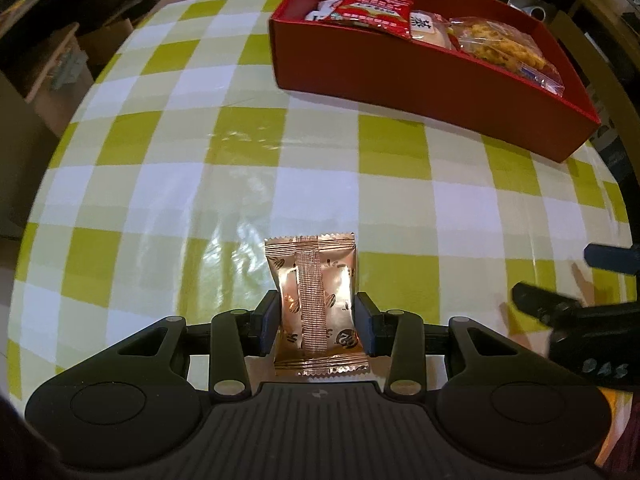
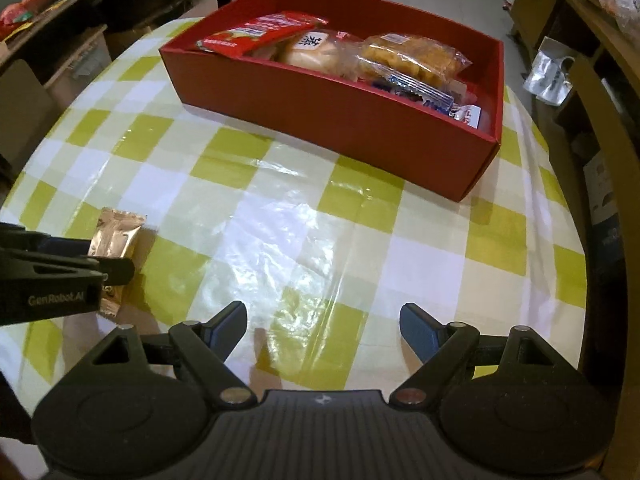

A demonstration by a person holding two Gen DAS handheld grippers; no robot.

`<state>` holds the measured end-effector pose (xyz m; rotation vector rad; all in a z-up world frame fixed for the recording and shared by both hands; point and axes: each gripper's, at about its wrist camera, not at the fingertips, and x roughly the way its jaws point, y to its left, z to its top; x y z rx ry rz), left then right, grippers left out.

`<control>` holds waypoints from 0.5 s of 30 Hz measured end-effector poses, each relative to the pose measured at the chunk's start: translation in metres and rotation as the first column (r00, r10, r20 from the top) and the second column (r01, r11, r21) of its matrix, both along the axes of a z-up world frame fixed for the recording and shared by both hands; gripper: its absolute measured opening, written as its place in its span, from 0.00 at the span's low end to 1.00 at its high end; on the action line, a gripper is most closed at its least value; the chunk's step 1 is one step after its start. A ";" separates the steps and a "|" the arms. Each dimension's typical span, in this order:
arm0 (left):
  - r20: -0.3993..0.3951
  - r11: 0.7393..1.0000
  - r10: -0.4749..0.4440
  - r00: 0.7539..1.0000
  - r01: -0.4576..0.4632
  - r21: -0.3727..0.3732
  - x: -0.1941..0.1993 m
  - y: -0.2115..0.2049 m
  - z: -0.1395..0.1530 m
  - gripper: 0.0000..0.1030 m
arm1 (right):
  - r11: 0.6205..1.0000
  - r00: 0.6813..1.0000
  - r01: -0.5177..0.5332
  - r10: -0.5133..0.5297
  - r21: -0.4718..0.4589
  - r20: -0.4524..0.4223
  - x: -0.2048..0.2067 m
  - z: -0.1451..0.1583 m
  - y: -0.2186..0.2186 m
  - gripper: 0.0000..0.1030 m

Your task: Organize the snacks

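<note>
Checked tablecloth [image 1: 160, 200] under left tongs [image 1: 316, 322] clamping copper snack packet [image 1: 316, 300].

The left gripper [image 1: 316, 320] points steeply down at the table, its two blue-padded jaws pressed against the sides of a gold snack packet [image 1: 314, 304]. The right gripper [image 2: 324, 326], close on its right, also tilts steeply down, jaws spread wide, nothing between them.

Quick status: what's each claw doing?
Left gripper shut on rose-gold snack packet. Right gripper open, empty. Path to red box clear.
</note>
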<state>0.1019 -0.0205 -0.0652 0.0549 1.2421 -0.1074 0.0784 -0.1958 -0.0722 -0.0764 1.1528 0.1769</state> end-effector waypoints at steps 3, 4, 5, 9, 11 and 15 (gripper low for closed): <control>0.003 1.000 -0.023 1.000 0.023 -0.002 0.002 -0.010 -0.001 0.46 | 1.000 1.000 -0.009 0.009 0.002 -0.002 0.004 -0.004 0.004 0.89; 0.001 0.999 -0.033 0.999 0.033 0.000 0.003 -0.014 -0.002 0.46 | 1.000 1.000 -0.016 0.016 -0.002 -0.004 0.006 -0.005 0.006 0.89; -0.003 0.999 -0.041 0.999 0.041 0.003 0.003 -0.018 -0.003 0.46 | 1.000 1.000 -0.024 0.024 -0.006 -0.008 0.007 -0.006 0.009 0.89; 0.000 0.998 -0.059 0.998 0.059 0.039 0.002 -0.025 -0.008 0.46 | 0.998 0.999 -0.047 0.047 -0.042 -0.003 0.009 -0.009 0.015 0.89; 0.002 0.998 -0.056 0.998 0.056 0.026 0.003 -0.024 -0.006 0.46 | 0.998 0.999 -0.042 0.043 -0.047 0.006 0.011 -0.007 0.013 0.89; 0.009 0.996 -0.093 0.996 0.093 0.013 0.000 -0.026 -0.003 0.46 | 0.999 0.999 0.035 -0.035 -0.005 -0.001 0.018 -0.002 -0.004 0.89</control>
